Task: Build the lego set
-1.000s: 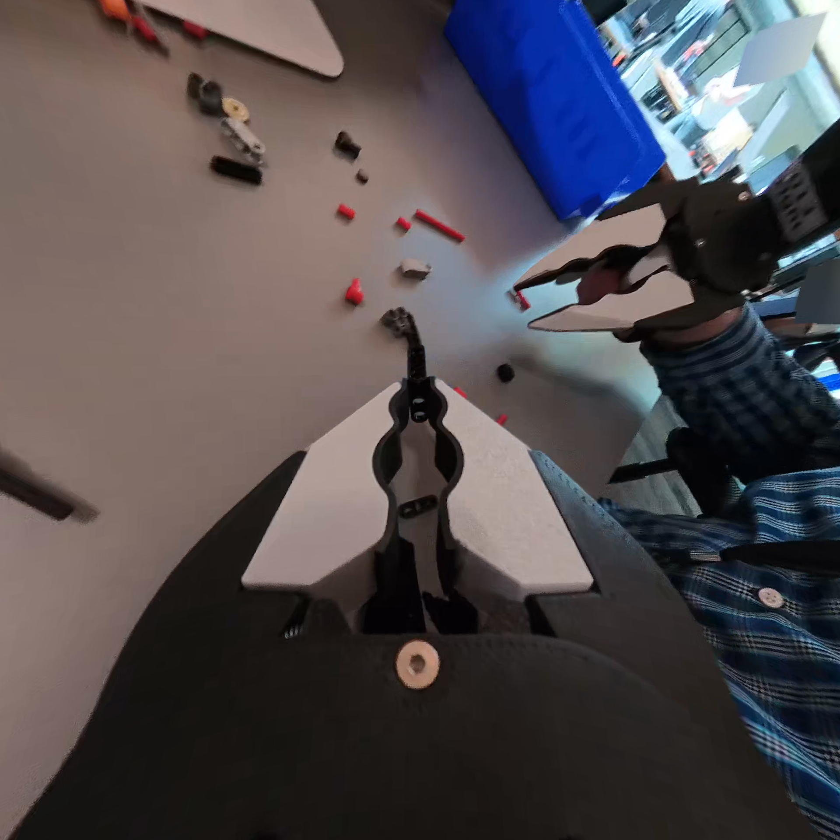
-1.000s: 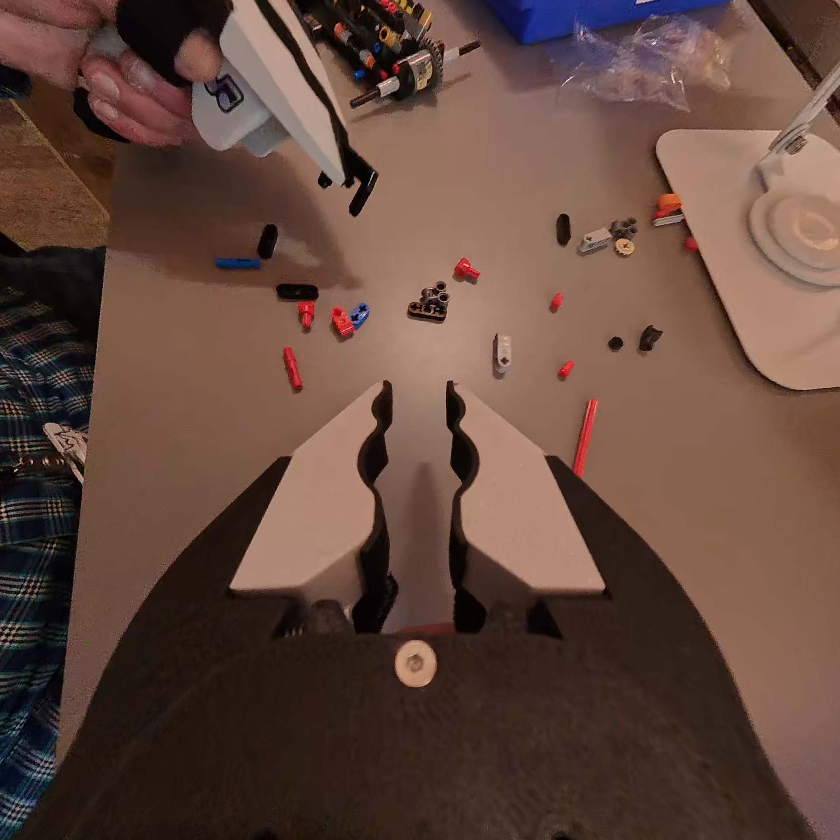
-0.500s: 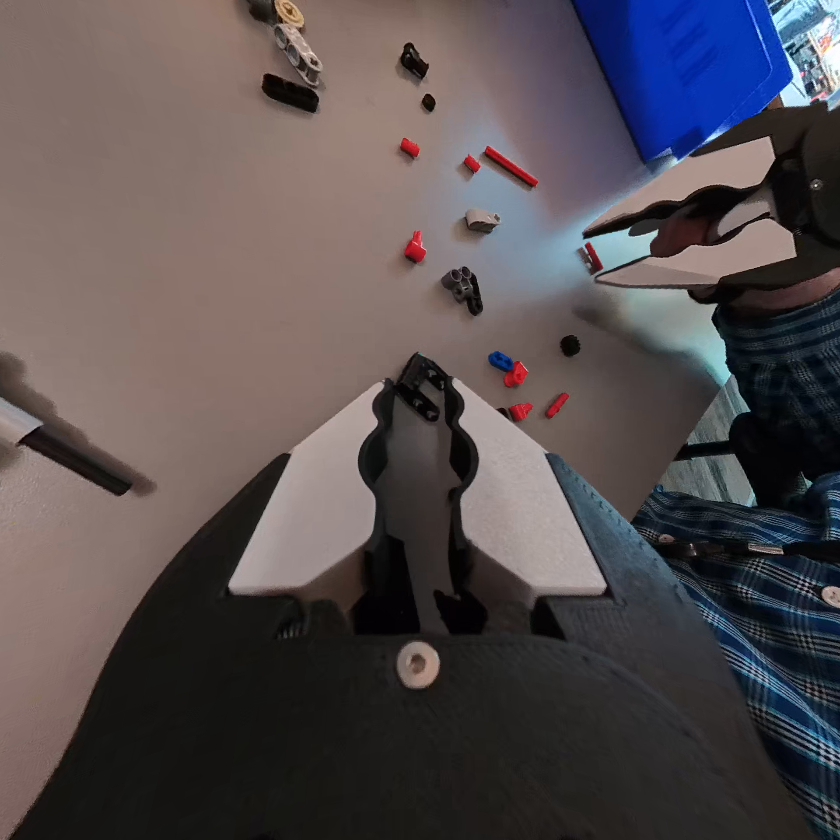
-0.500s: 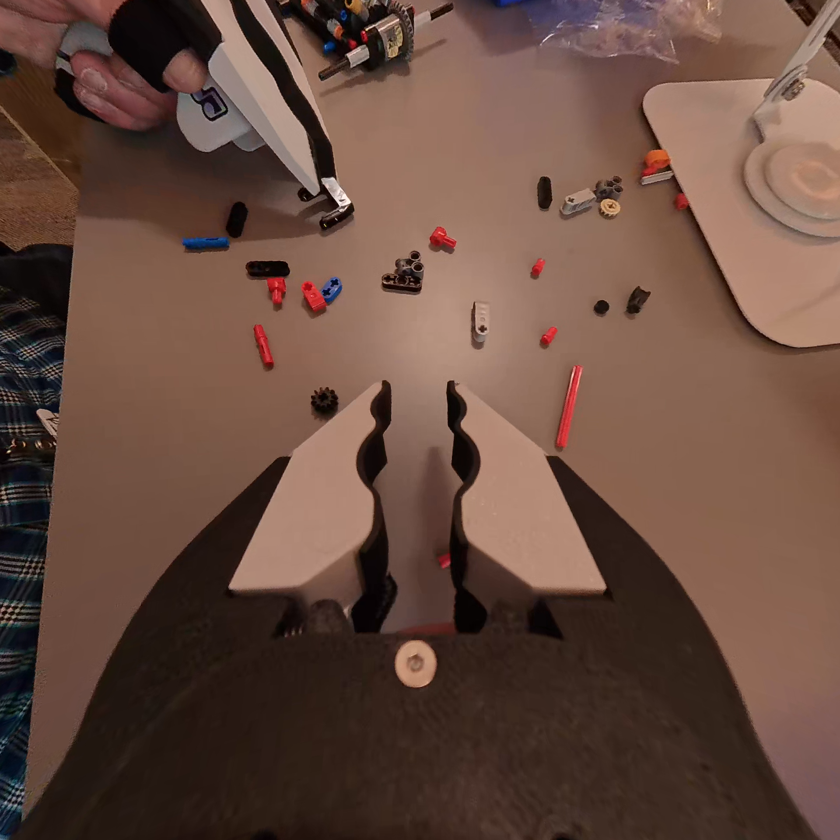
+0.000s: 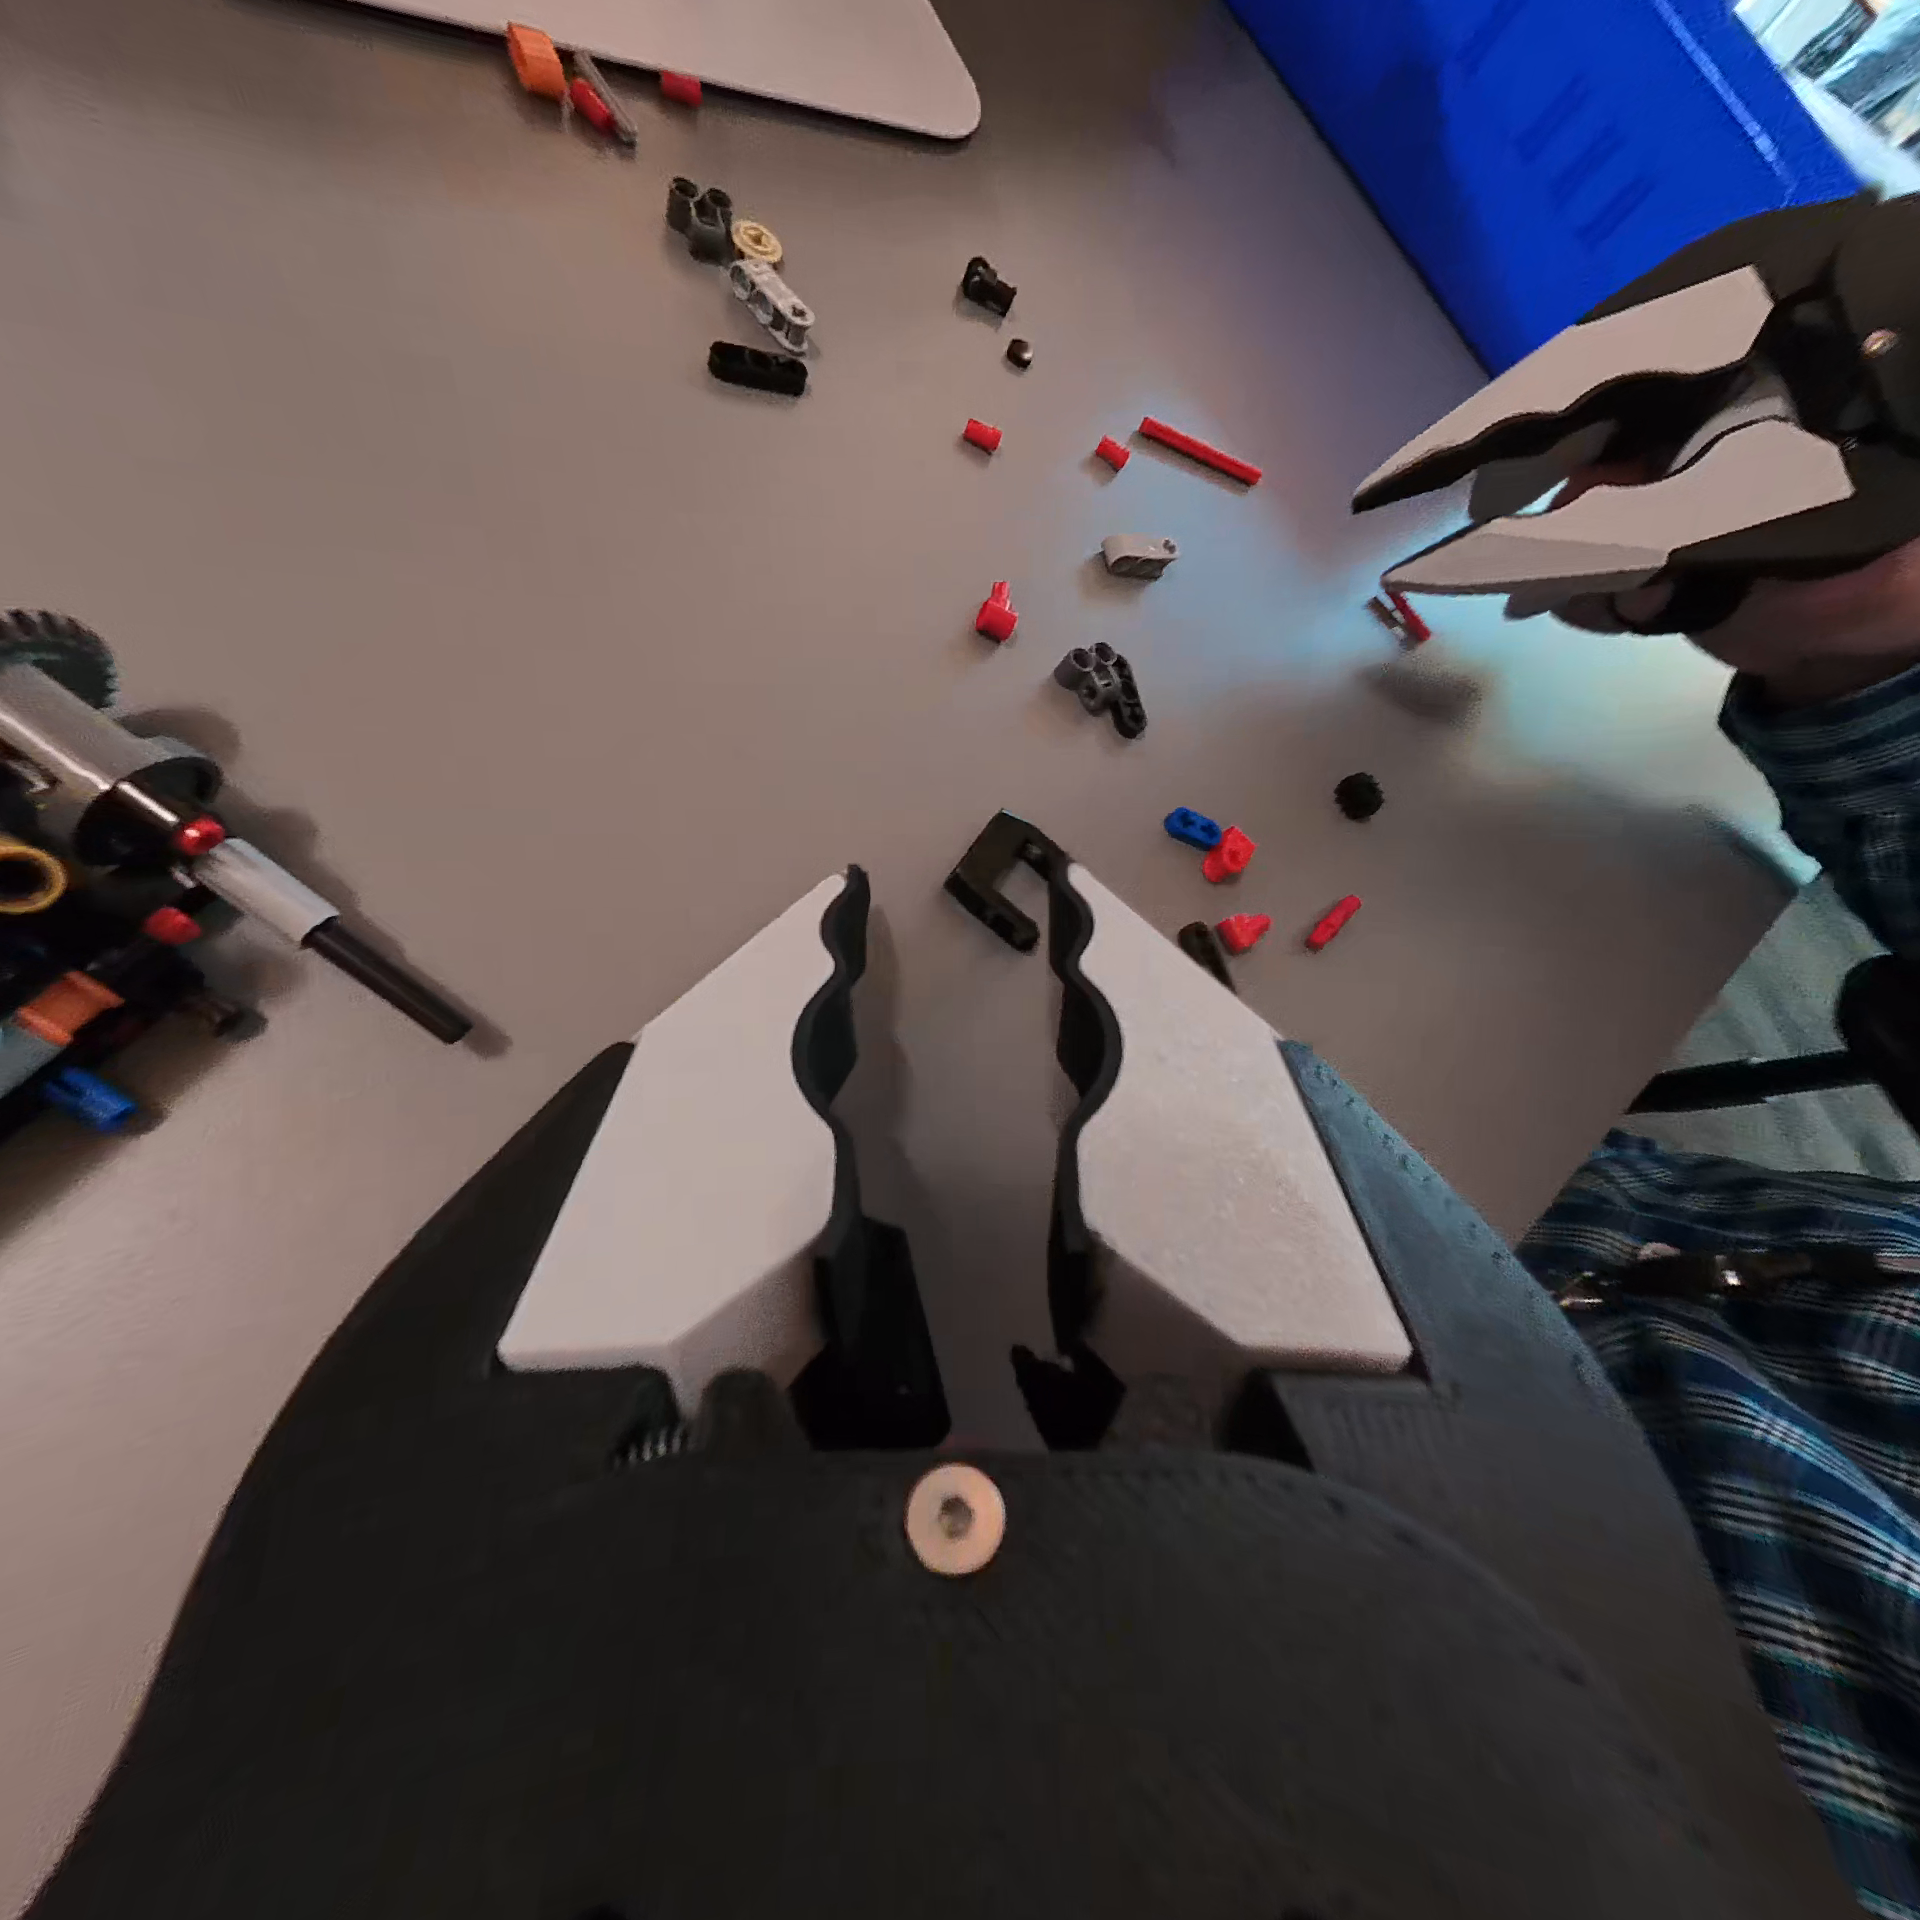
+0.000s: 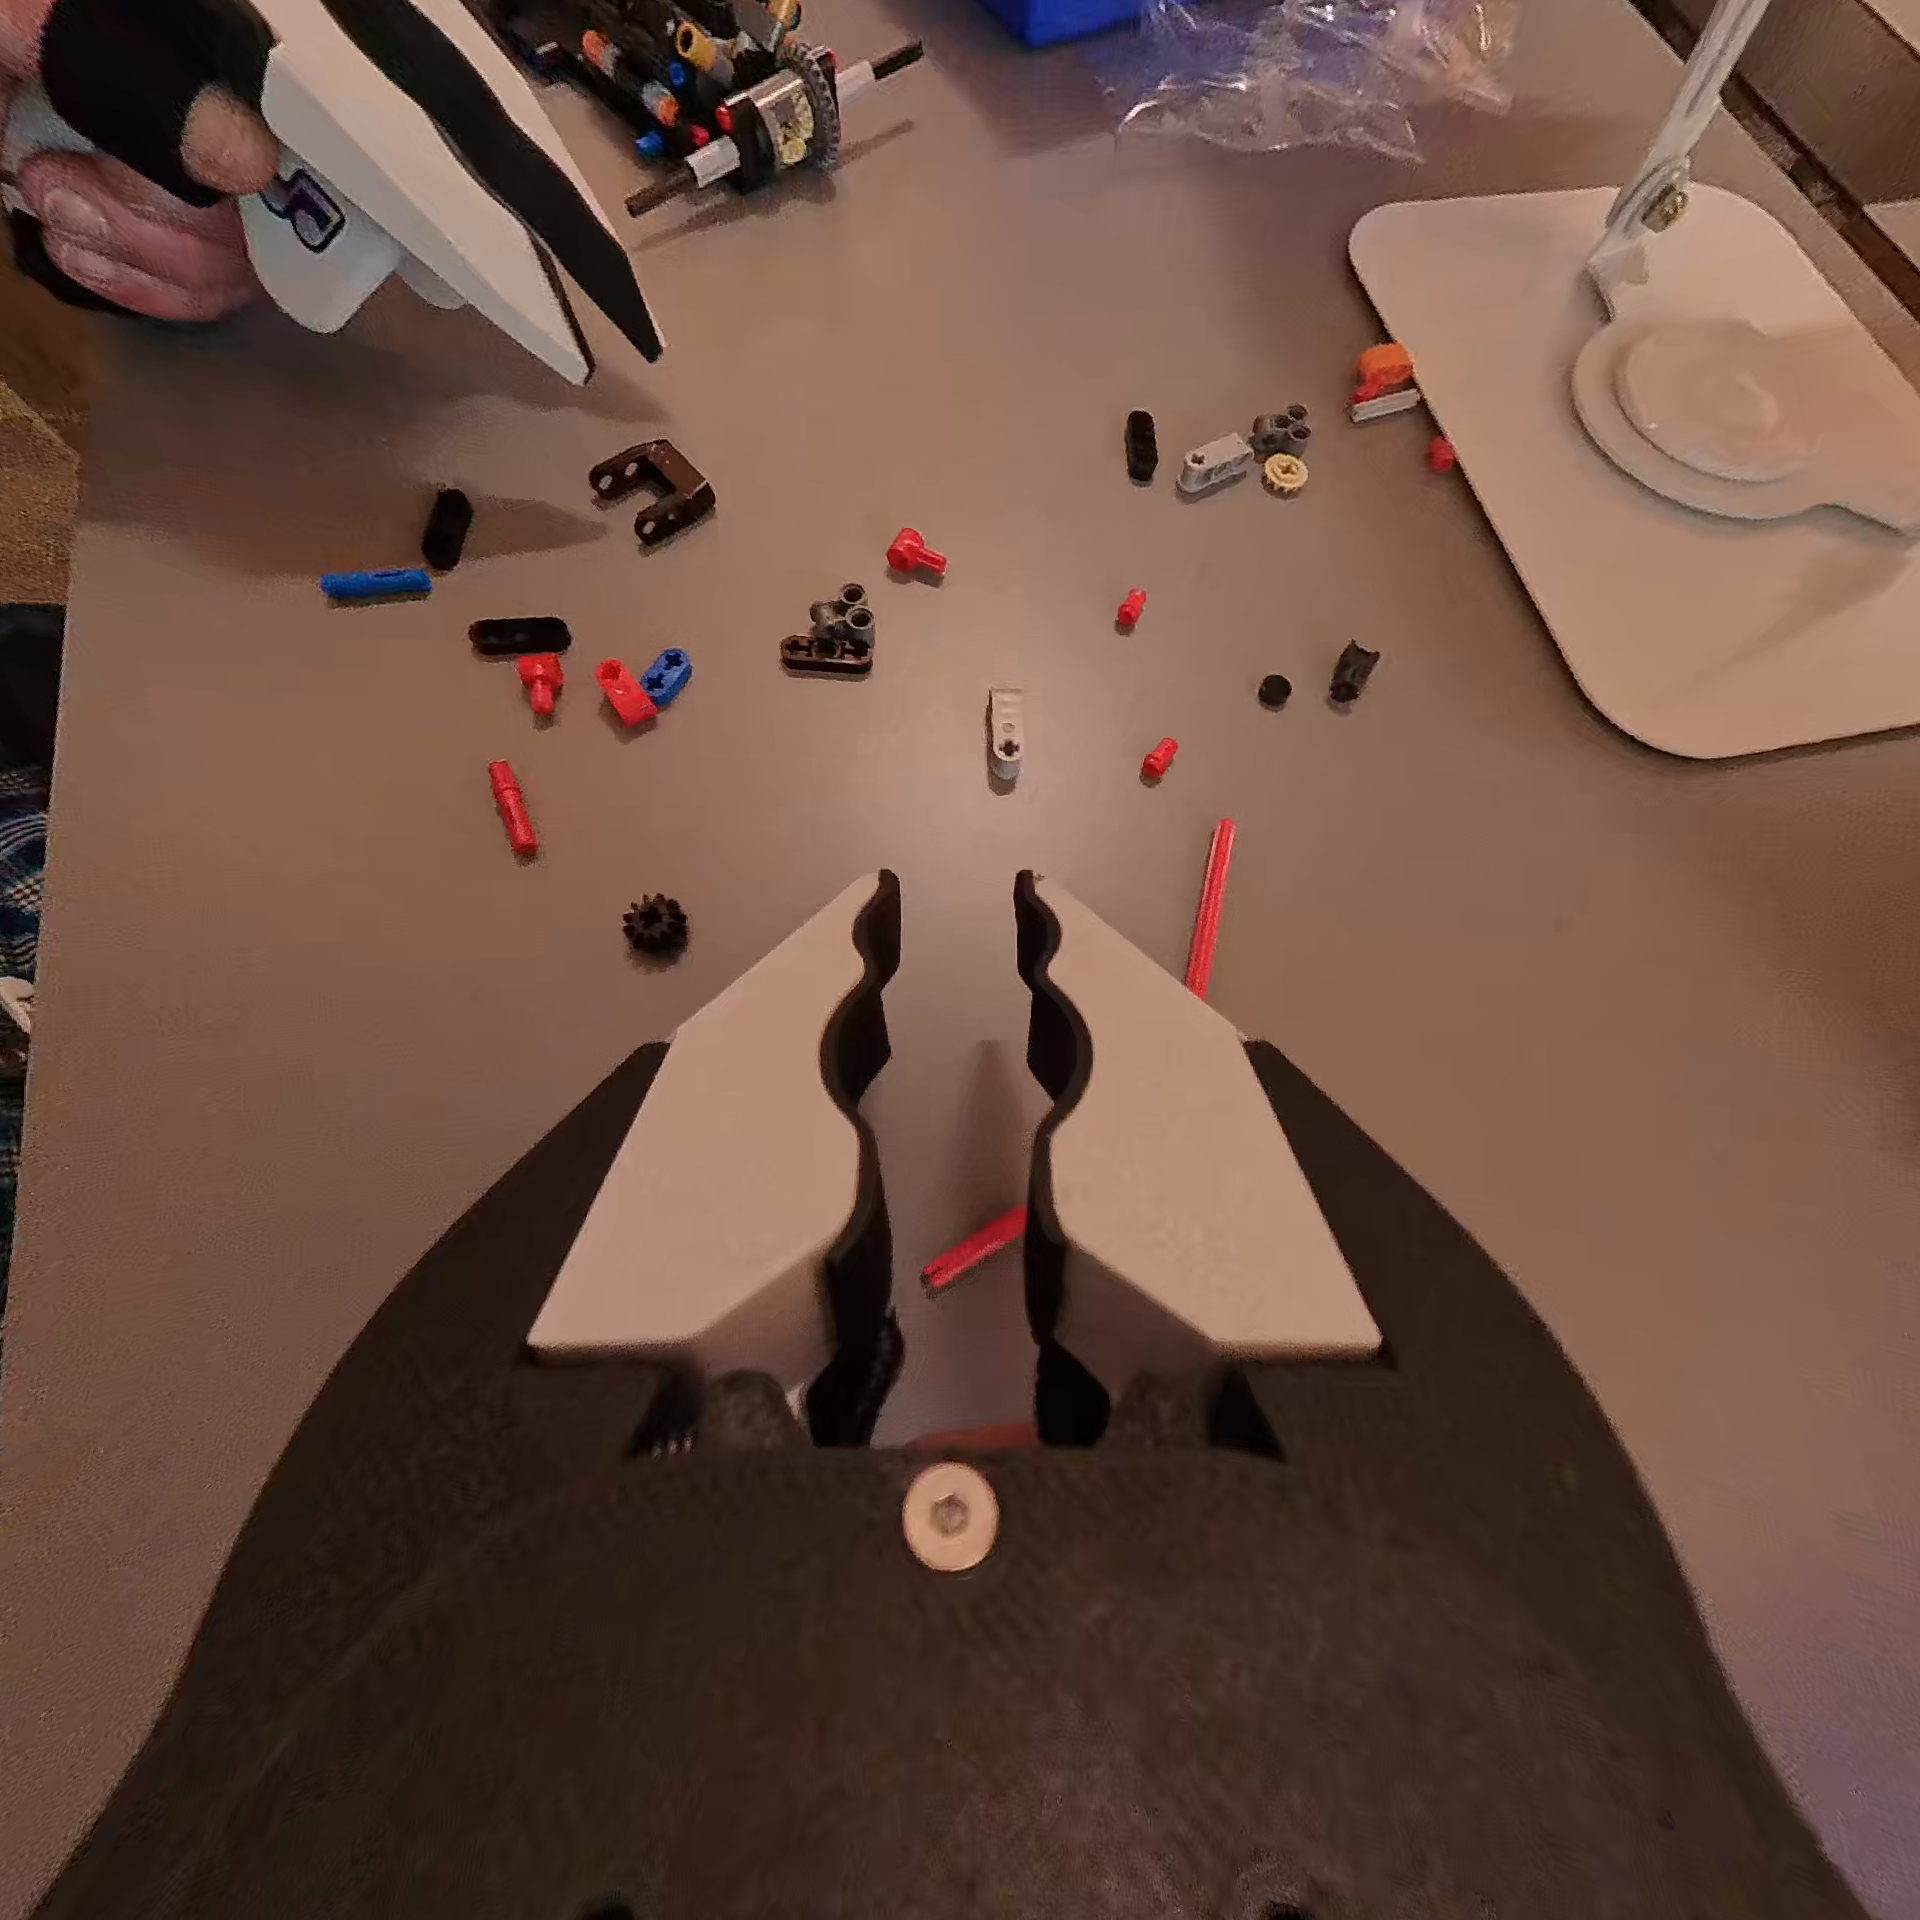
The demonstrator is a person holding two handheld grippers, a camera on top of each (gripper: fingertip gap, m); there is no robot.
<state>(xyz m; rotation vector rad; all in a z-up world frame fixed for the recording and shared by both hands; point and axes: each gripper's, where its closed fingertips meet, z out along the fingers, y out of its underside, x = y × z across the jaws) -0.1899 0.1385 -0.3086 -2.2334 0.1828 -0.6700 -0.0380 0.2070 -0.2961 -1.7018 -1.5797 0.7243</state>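
My left gripper [image 5: 956, 883] is open and empty. A black U-shaped bracket [image 5: 985, 878] lies on the grey table just ahead of its right fingertip. In the right wrist view the left gripper [image 6: 618, 358] hovers at the top left, above the bracket [image 6: 655, 488]. My right gripper [image 6: 956, 883] is open and empty, low over the table; it also shows in the left wrist view [image 5: 1377, 540]. A short red pin [image 6: 971, 1247] lies on the table between its fingers. The partly built model [image 6: 727, 83] sits at the far edge, and at the left in the left wrist view [image 5: 83, 883].
Loose pieces lie scattered: a red axle [image 6: 1210, 904], a black gear [image 6: 655, 925], a grey connector [image 6: 1006, 732], and red, blue and black pins. A white lamp base [image 6: 1662, 520] stands at the right, a blue bin [image 5: 1507, 156] and a plastic bag [image 6: 1278, 83] behind. The gap from one gripper's tips to the other's is roughly 15 cm.
My left gripper came down to the table, opened and let go of the black bracket, which now lies on the table. The right gripper pulled back a little, still open.
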